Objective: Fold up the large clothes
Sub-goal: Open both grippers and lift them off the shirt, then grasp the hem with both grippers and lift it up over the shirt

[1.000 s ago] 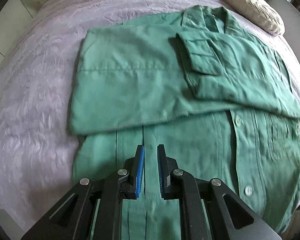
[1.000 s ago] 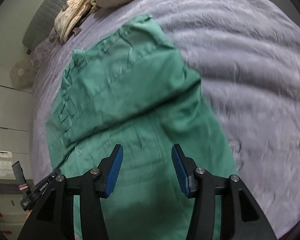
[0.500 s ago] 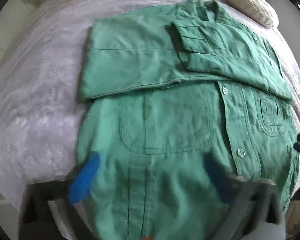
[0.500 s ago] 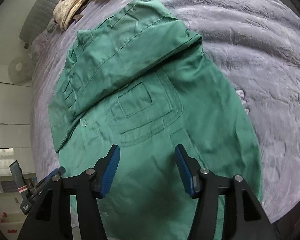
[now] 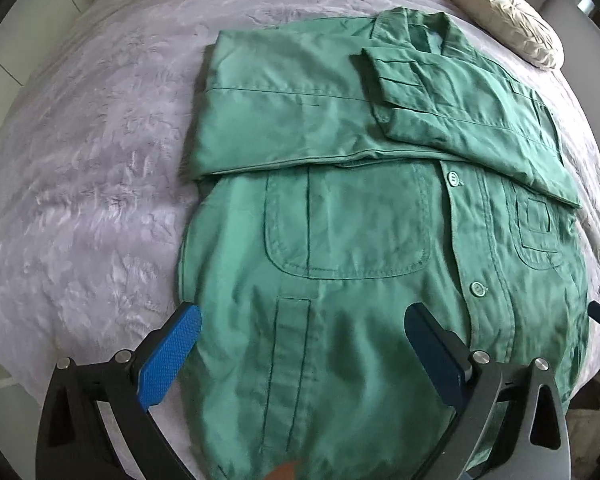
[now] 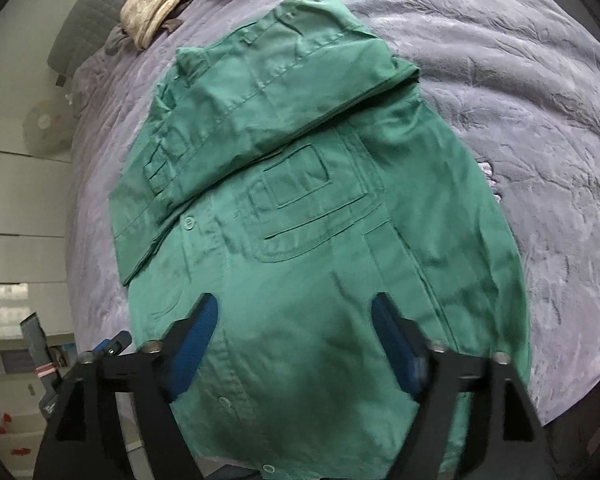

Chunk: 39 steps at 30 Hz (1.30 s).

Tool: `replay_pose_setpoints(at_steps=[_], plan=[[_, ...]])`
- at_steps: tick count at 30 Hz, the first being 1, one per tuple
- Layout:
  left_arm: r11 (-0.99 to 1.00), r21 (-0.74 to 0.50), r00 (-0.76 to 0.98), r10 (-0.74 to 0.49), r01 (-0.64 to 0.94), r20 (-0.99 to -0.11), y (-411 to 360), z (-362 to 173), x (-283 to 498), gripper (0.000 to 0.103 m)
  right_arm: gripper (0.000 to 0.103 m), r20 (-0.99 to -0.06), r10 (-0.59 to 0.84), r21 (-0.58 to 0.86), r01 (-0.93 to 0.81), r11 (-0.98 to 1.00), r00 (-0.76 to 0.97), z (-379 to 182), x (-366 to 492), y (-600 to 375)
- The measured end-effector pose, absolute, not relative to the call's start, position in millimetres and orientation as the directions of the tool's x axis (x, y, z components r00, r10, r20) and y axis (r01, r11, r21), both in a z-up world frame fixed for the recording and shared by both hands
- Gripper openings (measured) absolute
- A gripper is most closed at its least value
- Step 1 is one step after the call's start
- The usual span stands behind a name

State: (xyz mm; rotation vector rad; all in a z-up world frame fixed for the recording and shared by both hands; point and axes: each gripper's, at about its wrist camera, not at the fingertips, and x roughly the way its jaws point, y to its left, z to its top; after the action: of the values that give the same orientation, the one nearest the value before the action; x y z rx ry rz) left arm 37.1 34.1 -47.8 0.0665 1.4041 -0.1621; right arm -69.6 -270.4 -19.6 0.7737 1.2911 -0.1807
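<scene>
green shirt (image 5: 340,240), front up, buttoned, sleeves folded across chest

The left gripper (image 5: 302,322) was almost shut one second ago and now its jaws stand wide over the green shirt (image 5: 352,240). The right gripper (image 6: 294,312) is opening wider, nothing between its pads. More of the shirt's pockets shows now.

Your green shirt (image 5: 340,240) runs off the bottom edge of the left wrist view, so its hem is cut off there. Below the shirt, at that same edge, a small orange-brown patch (image 5: 286,472) is too blurred to identify. In your right wrist view, the shirt's near part smears out of focus, and the right gripper (image 6: 296,340), jaws opening, shows blurred pads.
</scene>
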Motion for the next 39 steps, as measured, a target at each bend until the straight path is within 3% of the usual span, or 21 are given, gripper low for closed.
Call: replay_pose_setpoints(at_steps=[6,7,8,16,30,39], plan=[[0.986,-0.045,0.137,-0.067,0.159,-0.988,38.2,-48.3,32.1,0.102,0.086,-0.911,0.302,0.407,0.488,0.772,0.282,-17.5,-67.8,-258.4],[0.986,-0.044,0.135,-0.066,0.158,-0.989,39.3,-48.3,30.7,0.102,0.089,-0.914,0.304,0.4,0.479,0.781,0.269,-18.8,-66.9,-254.4],[0.986,-0.047,0.133,-0.069,0.158,-0.989,39.6,-48.1,29.6,0.102,0.103,-0.915,0.308,0.399,0.47,0.787,0.26,-20.1,-66.1,-251.0],[0.985,-0.03,0.137,-0.054,0.167,-0.989,42.7,-46.7,21.8,0.102,0.103,-0.902,0.369,0.431,0.455,0.779,0.223,-31.3,-62.3,-232.3],[0.982,-0.016,0.109,-0.037,0.187,-0.993,51.8,-58.2,13.8,0.102,0.103,-0.916,0.341,0.4,0.519,0.756,0.21,-39.2,-75.2,-258.4],[0.972,-0.089,0.013,-0.094,0.219,-0.995,85.3,-82.9,2.6,0.102,0.103,-0.911,0.356,0.409,0.586,0.7,0.21,-46.2,-94.4,-293.7]])
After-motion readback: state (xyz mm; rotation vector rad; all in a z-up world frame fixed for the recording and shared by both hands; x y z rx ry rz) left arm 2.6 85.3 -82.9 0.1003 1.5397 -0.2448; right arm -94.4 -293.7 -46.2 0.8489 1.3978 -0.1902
